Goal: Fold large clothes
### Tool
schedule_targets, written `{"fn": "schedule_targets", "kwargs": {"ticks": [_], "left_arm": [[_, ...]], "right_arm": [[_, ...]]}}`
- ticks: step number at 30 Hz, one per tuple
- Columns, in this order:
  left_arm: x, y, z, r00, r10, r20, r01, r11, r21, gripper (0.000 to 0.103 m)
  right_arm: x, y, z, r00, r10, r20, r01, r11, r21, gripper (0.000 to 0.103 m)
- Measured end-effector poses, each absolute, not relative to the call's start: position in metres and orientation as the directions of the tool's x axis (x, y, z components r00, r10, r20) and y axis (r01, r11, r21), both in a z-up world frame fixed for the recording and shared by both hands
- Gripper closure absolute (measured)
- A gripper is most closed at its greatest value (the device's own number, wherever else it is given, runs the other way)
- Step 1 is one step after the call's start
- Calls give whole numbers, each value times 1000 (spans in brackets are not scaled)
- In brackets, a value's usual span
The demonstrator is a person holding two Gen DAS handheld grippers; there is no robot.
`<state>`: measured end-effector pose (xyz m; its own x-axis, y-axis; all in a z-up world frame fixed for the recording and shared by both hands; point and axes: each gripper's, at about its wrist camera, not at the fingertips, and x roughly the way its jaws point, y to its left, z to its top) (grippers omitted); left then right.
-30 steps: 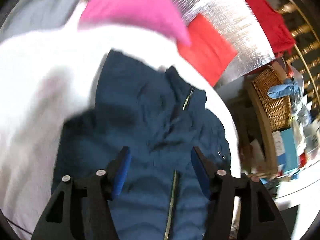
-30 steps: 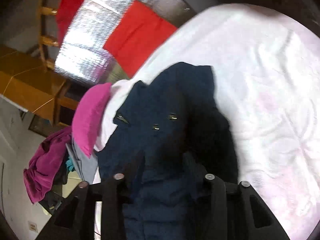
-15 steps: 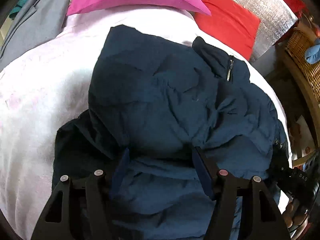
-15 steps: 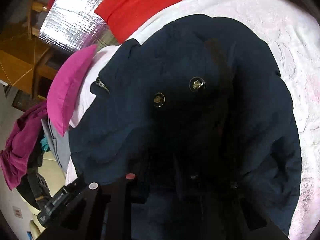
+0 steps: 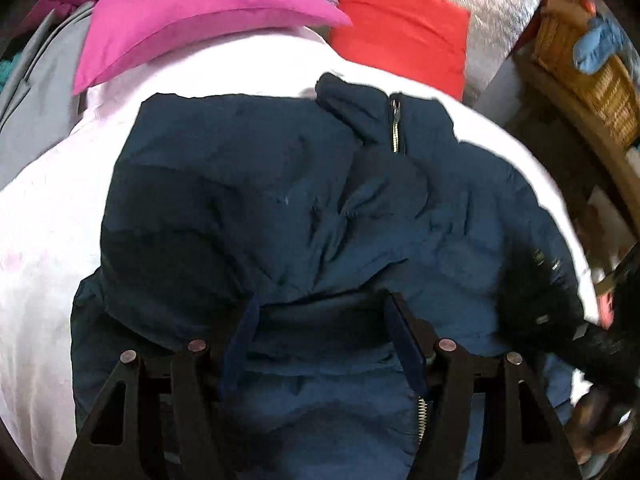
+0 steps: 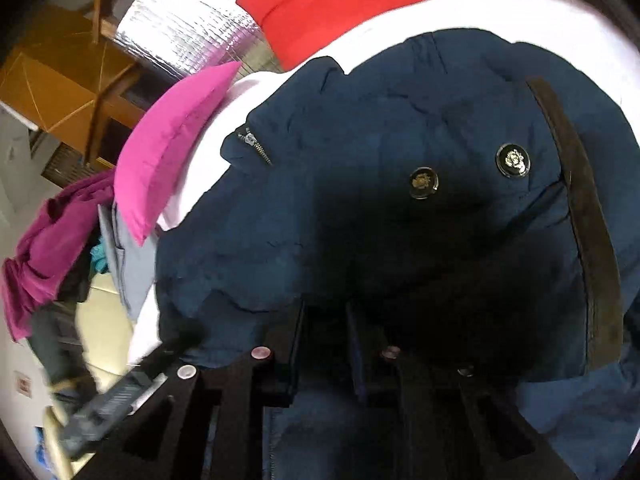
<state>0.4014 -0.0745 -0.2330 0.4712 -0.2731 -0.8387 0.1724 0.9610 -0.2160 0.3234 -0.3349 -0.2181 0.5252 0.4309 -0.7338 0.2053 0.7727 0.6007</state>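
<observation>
The navy jacket (image 5: 288, 208) lay on the white bed (image 5: 44, 216), collar toward the upper frame, directly ahead of the wide-open, empty left hand-held gripper (image 5: 324, 320), while the narrower right hand-held gripper (image 6: 324, 320) possibly pinched its hem.

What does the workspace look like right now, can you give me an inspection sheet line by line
Surface: white bedspread, wrinkled, mostly covered by the garment.
Job's things: navy padded jacket, lying bunched on the bed; collar zipper toward the pillows; two dark metal buttons and a dark trim strip facing up.
Clutter: pink pillow, red pillow, grey garment at the bed's edge, magenta clothes heap beyond it.
Grippers: left claw open, fingers straddling a jacket fold; right claw narrowly parted over dark fabric, grip unclear.
Cables: nothing seen.
Surroundings: silver quilted panel, wicker basket, wooden furniture.
</observation>
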Motion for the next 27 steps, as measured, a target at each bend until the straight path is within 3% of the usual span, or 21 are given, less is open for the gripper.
{"fn": "schedule_targets", "kwargs": {"ticks": [6,11,12,13,14,15,17,19,21,27], "left_arm": [[409,-42,-213,476,-344,-809,123,937,-326,37],[416,5,-203,552,-286,-783,1,940,-342,35],[418,14,-204,556,-273,-785,-26,938,-345,35],[421,25,-207,557,-255,-790,-66,935,-348,35],[422,33,-210,557,-241,-795,-96,932,-350,35],[422,40,-212,555,-232,-799,-116,929,-351,35],[424,47,-218,542,-213,-813,-148,928,-342,35],[422,46,-224,532,-196,-824,-146,937,-318,35],[424,38,-230,511,-153,-846,-153,952,-264,35],[430,22,-253,437,-94,-895,-151,973,-176,34]], "right_arm": [[301,-386,-191,613,424,-667,227,714,663,77],[271,-453,-183,703,325,-632,337,630,700,75],[263,-468,-185,715,293,-635,377,603,703,63],[258,-479,-187,720,268,-641,408,583,702,41],[252,-489,-189,725,247,-643,432,564,703,34],[249,-495,-191,734,233,-638,440,553,707,33],[248,-498,-193,737,221,-639,439,562,701,38],[249,-492,-191,735,219,-642,424,592,686,56],[254,-482,-189,732,225,-643,398,624,672,63],[278,-455,-212,622,221,-751,441,694,569,64]]}}
